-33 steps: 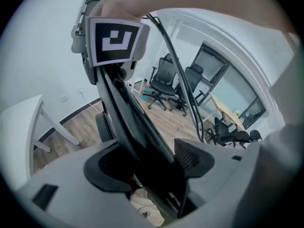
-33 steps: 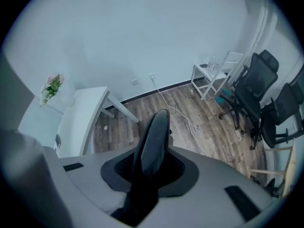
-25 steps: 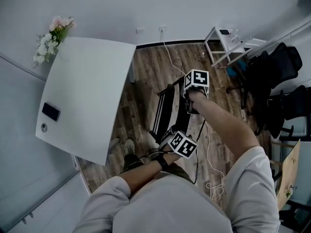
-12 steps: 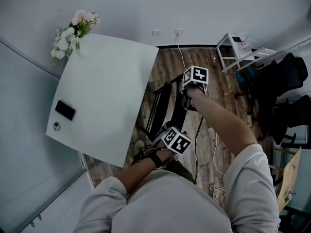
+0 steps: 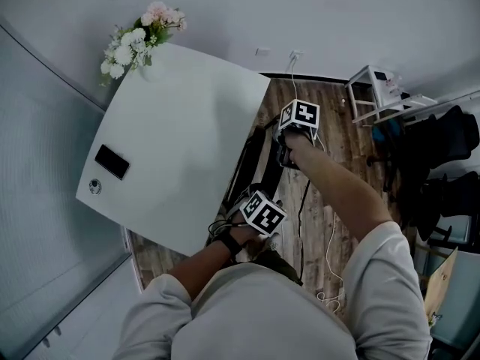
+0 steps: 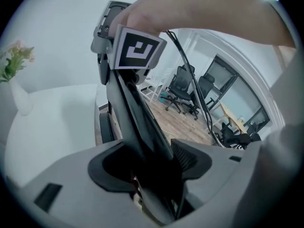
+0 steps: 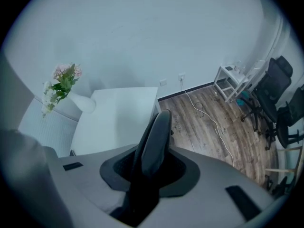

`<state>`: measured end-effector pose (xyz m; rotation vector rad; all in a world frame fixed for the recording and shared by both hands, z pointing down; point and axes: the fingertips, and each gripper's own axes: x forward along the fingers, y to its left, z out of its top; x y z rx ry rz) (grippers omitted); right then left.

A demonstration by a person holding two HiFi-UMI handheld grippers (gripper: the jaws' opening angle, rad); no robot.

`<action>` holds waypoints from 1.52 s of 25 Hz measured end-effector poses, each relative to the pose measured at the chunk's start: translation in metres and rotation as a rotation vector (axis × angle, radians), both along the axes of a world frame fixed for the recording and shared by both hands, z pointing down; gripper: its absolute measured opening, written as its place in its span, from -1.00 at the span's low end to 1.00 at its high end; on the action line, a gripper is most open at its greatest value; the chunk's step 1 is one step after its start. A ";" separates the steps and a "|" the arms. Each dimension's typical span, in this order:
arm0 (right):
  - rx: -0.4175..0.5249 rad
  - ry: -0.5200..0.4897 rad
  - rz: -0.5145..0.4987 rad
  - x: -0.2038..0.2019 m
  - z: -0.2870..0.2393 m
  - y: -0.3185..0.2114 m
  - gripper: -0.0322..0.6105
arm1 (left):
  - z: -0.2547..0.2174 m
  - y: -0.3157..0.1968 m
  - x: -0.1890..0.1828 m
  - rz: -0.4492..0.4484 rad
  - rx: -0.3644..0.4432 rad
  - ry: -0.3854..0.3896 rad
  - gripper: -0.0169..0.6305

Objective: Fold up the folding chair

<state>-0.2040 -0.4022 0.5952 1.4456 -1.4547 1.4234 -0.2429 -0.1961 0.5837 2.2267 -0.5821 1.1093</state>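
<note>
Right gripper view: right tool (image 7: 150,171) grips folding chair (image 7: 155,129) (jaws just eased wider).

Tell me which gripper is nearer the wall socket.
Right. The right gripper holds the chair farther out, toward the socket; the left gripper, jaws just closing tighter, holds its near end.

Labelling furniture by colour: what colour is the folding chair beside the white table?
The folding chair is black; the head view shows it best.

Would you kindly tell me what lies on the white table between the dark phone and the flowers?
Nothing: in the head view, the stretch of white table between the phone and the flowers is bare.
</note>
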 end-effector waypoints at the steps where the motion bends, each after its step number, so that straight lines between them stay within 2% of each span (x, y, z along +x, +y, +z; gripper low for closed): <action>1: 0.004 -0.002 0.004 -0.006 0.000 -0.004 -0.55 | 0.000 -0.004 -0.005 -0.002 -0.001 0.002 -0.14; 10: 0.016 -0.055 0.029 -0.039 0.006 -0.033 -0.41 | 0.006 -0.032 -0.045 0.055 -0.031 0.012 -0.12; 18: 0.068 -0.118 -0.117 -0.074 0.003 -0.043 -0.11 | 0.012 -0.043 -0.070 0.064 -0.037 -0.002 -0.08; 21: 0.094 -0.149 -0.136 -0.077 -0.007 -0.043 -0.08 | 0.012 -0.044 -0.074 0.069 -0.014 -0.039 -0.07; 25: 0.125 -0.198 -0.179 -0.070 -0.029 -0.035 -0.08 | 0.007 -0.047 -0.084 0.056 0.066 -0.128 -0.02; 28: 0.169 -0.228 -0.211 -0.054 -0.051 -0.026 -0.08 | -0.004 -0.055 -0.091 0.002 0.137 -0.169 0.02; 32: 0.286 -0.221 -0.238 -0.009 -0.090 -0.008 -0.08 | -0.042 -0.075 -0.085 -0.113 0.246 -0.162 0.03; 35: 0.411 -0.201 -0.244 0.037 -0.126 0.013 -0.08 | -0.076 -0.087 -0.065 -0.155 0.334 -0.139 0.03; 38: 0.556 -0.142 -0.250 0.100 -0.168 0.049 -0.10 | -0.109 -0.086 -0.026 -0.156 0.402 -0.082 0.03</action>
